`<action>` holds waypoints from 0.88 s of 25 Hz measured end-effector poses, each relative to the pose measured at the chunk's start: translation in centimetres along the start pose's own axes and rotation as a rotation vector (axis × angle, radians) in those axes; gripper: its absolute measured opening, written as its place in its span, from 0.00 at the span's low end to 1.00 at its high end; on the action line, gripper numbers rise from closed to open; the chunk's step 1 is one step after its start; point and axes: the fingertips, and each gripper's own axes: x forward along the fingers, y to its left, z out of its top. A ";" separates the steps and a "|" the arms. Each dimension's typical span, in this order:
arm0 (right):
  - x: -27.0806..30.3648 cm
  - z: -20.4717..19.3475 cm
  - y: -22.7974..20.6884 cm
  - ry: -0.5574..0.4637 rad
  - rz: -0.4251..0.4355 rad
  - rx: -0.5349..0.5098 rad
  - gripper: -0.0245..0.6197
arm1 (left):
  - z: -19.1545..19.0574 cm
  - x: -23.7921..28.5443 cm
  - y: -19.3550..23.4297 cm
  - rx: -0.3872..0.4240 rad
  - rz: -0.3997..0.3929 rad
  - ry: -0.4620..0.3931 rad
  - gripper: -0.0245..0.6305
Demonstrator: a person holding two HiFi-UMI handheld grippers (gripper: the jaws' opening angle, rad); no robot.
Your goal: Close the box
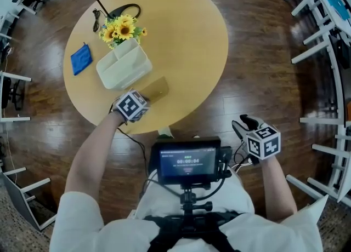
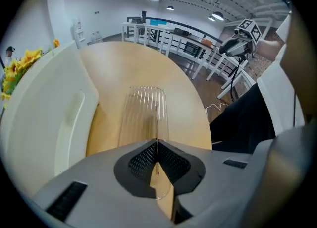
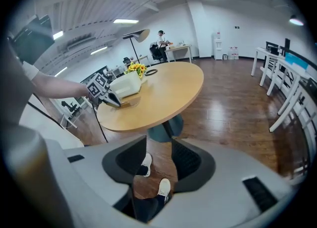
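A white compartment box (image 1: pixel 123 64) stands open on the round wooden table (image 1: pixel 186 32), left of centre. My left gripper (image 1: pixel 143 98) is at the table's near edge, just in front of the box. It is shut on the edge of a clear ribbed plastic lid (image 1: pixel 155 88), which lies flat next to the box. In the left gripper view, the lid (image 2: pixel 146 110) runs out from the closed jaws of my left gripper (image 2: pixel 157 160), with the box wall (image 2: pixel 44 113) at left. My right gripper (image 1: pixel 241 124) stands open over the floor, off the table, with nothing between its fingers (image 3: pixel 190 162).
Sunflowers (image 1: pixel 122 29) stand behind the box, a blue cloth (image 1: pixel 81 59) lies to its left, and a black cable loop (image 1: pixel 127 10) is at the far edge. A small monitor (image 1: pixel 189 160) hangs at my chest. White desk frames (image 1: pixel 323 26) line the right side.
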 end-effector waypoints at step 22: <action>-0.9 -0.4 0.6 -0.116 0.122 -0.001 0.30 | 4.8 -17.8 2.4 0.036 0.139 0.001 0.05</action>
